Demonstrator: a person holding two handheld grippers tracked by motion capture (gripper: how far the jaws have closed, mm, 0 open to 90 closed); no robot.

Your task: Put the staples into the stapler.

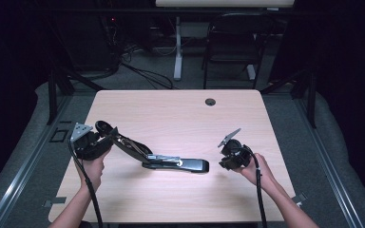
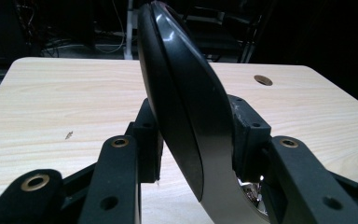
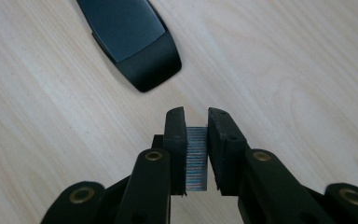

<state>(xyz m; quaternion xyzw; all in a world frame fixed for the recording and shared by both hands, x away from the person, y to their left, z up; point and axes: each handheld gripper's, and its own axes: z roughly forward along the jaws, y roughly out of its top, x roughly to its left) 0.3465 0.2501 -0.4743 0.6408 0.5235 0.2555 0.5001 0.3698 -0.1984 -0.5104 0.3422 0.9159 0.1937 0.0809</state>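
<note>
stapler (image 1: pixel 171 162): black, hinged open | left claw (image 2: pixel 193 140): grasping its raised top | right claw (image 3: pixel 196 122): grasping staple strip (image 3: pixel 196 158)

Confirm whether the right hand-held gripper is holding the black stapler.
No, the right hand-held gripper clamps a grey strip of staples; the black stapler lies apart.

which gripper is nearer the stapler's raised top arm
Left. The left gripper is clamped on the stapler's raised top arm; the right gripper, holding a staple strip, stands off beyond the stapler's base.
</note>
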